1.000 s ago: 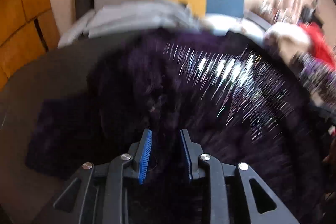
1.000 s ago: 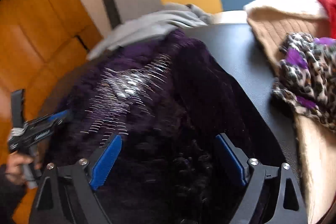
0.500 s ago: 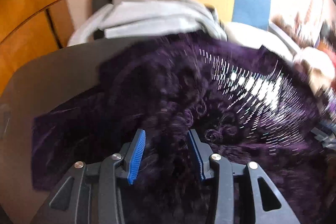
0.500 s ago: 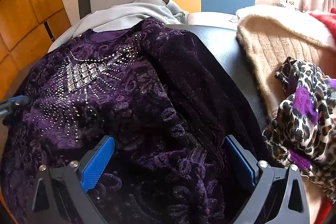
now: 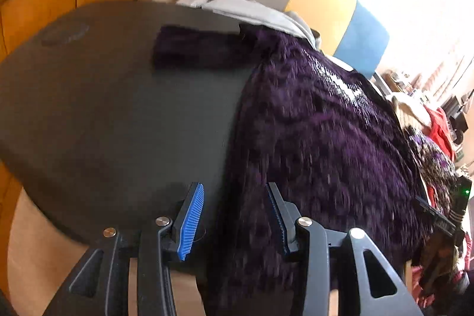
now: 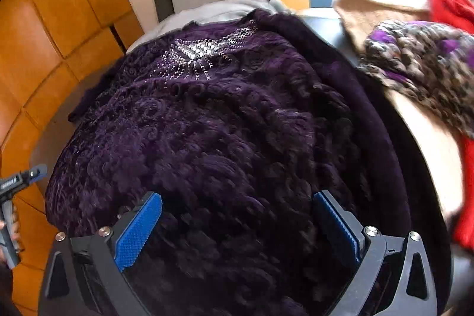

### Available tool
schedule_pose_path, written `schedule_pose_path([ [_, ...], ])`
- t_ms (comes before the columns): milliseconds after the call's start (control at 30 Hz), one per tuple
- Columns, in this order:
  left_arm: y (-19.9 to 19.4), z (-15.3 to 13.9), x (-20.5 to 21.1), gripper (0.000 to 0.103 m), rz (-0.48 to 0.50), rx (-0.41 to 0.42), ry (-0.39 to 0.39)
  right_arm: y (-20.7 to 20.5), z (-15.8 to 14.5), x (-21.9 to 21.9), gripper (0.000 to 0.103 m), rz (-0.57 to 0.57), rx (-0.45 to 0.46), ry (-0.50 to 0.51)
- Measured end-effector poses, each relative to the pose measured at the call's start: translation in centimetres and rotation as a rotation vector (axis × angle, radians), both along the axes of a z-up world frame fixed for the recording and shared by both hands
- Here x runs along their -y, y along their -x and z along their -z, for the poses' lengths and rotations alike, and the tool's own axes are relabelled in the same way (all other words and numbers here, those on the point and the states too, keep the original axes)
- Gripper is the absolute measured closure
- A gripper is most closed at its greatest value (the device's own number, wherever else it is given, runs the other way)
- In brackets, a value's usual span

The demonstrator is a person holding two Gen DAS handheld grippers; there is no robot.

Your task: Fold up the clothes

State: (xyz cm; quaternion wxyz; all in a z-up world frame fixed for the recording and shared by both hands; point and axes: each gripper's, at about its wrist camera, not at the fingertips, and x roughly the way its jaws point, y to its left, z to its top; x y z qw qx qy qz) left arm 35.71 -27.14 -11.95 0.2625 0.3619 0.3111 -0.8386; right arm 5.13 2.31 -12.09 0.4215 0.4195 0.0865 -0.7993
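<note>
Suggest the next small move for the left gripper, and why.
Probably ease the left gripper forward and close on the purple top's left edge: its fingers stand apart straddling that edge, nothing pinched, and one sleeve lies spread on the dark table, unfolded.

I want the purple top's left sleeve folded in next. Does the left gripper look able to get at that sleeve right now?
Probably yes. The left gripper is open and empty at the purple top's edge; the sleeve lies flat on bare black table, nothing lying on it.
</note>
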Motion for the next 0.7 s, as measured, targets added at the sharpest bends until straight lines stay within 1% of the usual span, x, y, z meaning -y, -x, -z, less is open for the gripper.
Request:
schedule_pose_path([
  [100, 0.1, 0.2, -1.5, 0.059, 0.021, 0.043, 0.054, -0.6, 0.6, -1.0, 0.0, -0.043, -0.047, 0.033],
  [133, 0.1, 0.3, -2.0, 0.061, 0.028, 0.058, 0.073, -0.8, 0.7, -0.8, 0.0, -0.045, -0.066, 0.016],
  [167, 0.2, 0.4, -2.5, 0.065, 0.035, 0.073, 0.093, -1.0, 0.8, -0.5, 0.0, -0.047, -0.085, -0.002],
  [200, 0.2, 0.3, -2.7, 0.084, 0.042, 0.079, 0.086, -1.3, 0.8, -0.2, 0.0, -0.049, -0.104, -0.019],
  [233, 0.1, 0.4, -2.8, 0.091, 0.043, 0.081, 0.072, -1.5, 0.9, -0.1, 0.0, -0.05, -0.12, -0.033],
  [333, -0.9, 0.9, -3.0, 0.091, 0.026, 0.082, 0.04, -1.5, 1.1, 0.1, 0.0, -0.042, -0.146, -0.036],
  [367, -1.4, 0.9, -2.9, 0.091, 0.039, 0.096, 0.006, -1.5, 1.1, 0.1, 0.0, -0.042, -0.15, -0.039],
  [433, -1.9, 0.3, -2.5, 0.09, 0.027, 0.068, -0.029, -1.4, 1.0, 0.2, 0.0, -0.041, -0.155, -0.049],
  [467, -2.1, -0.3, -1.8, 0.087, 0.019, 0.035, -0.044, -1.3, 1.0, 0.4, 0.0, -0.04, -0.15, -0.059],
  [500, -2.3, -0.9, -1.1, 0.08, 0.01, -0.001, -0.058, -1.1, 0.8, 0.6, 0.0, -0.036, -0.141, -0.068],
  [533, -2.6, -1.5, -0.4, 0.079, 0.002, -0.038, -0.072, -0.9, 0.6, 0.7, 0.0, -0.026, -0.122, -0.074],
  [600, -2.2, -2.0, 1.8, 0.078, -0.035, -0.053, -0.077, -0.4, 0.0, 1.3, 0.0, -0.002, -0.079, -0.07],
  [633, -2.0, -2.2, 2.9, 0.077, -0.054, -0.058, -0.078, -0.2, -0.5, 1.8, 0.0, -0.001, -0.07, -0.052],
  [700, -1.4, -2.2, 6.1, 0.075, -0.125, -0.077, -0.12, 0.0, -1.6, 3.0, 0.0, -0.006, -0.069, -0.021],
])
